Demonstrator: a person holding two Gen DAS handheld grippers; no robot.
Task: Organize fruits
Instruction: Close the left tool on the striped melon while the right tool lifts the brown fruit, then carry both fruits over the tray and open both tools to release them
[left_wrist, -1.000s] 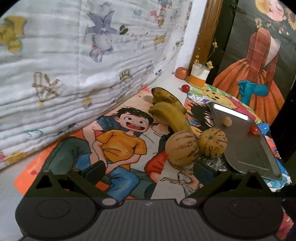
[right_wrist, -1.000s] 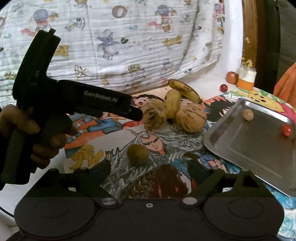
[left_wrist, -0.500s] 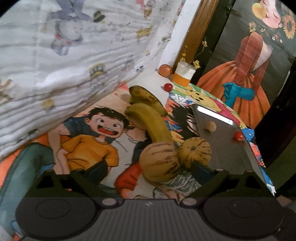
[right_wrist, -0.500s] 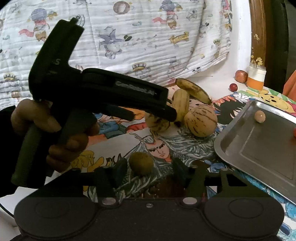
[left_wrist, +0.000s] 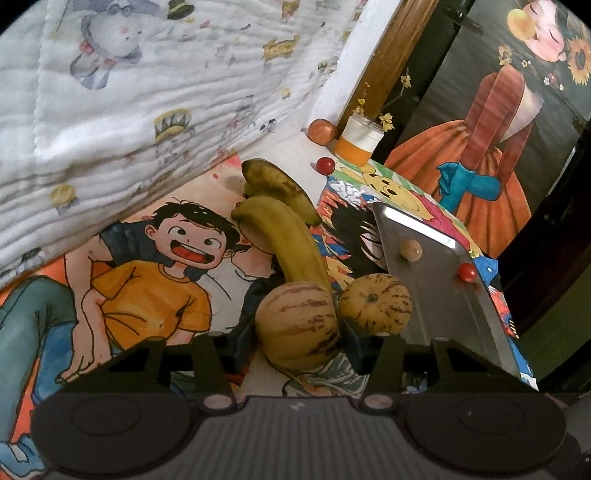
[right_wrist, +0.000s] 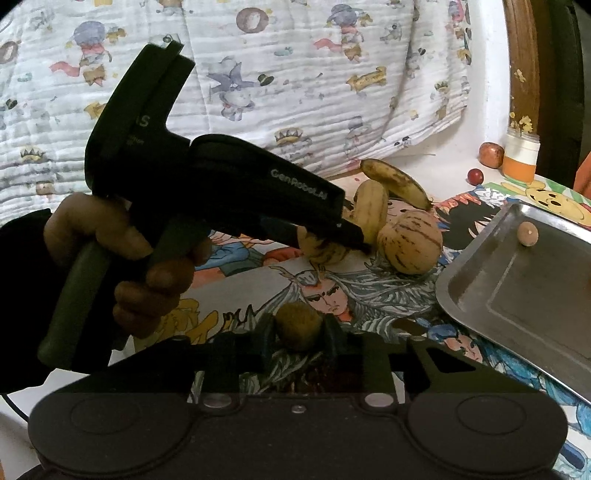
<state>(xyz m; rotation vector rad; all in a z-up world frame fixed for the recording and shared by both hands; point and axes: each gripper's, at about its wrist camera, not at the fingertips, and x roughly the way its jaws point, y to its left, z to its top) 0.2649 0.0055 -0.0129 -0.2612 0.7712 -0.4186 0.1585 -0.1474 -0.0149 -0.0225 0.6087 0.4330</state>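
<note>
The metal tray (left_wrist: 439, 295) lies at the right of the cartoon-printed mat (left_wrist: 147, 306), holding only a small tan ball-like fruit (left_wrist: 411, 250) and a red cherry-like fruit (left_wrist: 467, 273); it is stiff and shallow-rimmed, so round things set on it will likely roll.

Two bananas lie end to end toward the quilted blanket (left_wrist: 129, 92): the nearer yellow banana (left_wrist: 291, 240) and the spotted, darker one (left_wrist: 277, 184) behind it. Both look soft when ripe and are best taken across the middle with light pressure.

The left gripper (left_wrist: 299, 332) has just been closing its jaws around the near striped pepino melon (left_wrist: 299, 325), with the pads at its flanks and seemingly pressing on it. The fruit looks smooth, rounded and fairly weighty, so I judge a hold across its widest part safest; a squeeze off-centre could let it squirt out. Its twin, the second pepino melon (left_wrist: 375, 304), sits just beside it, next to the tray's edge.

The right gripper (right_wrist: 298, 332) has just been closing too, and now clamps the small brownish-green round fruit (right_wrist: 298, 326) between its pads. It looks light with a dull, rough skin, so grip should be easy, though it could bruise if squeezed hard.
</note>
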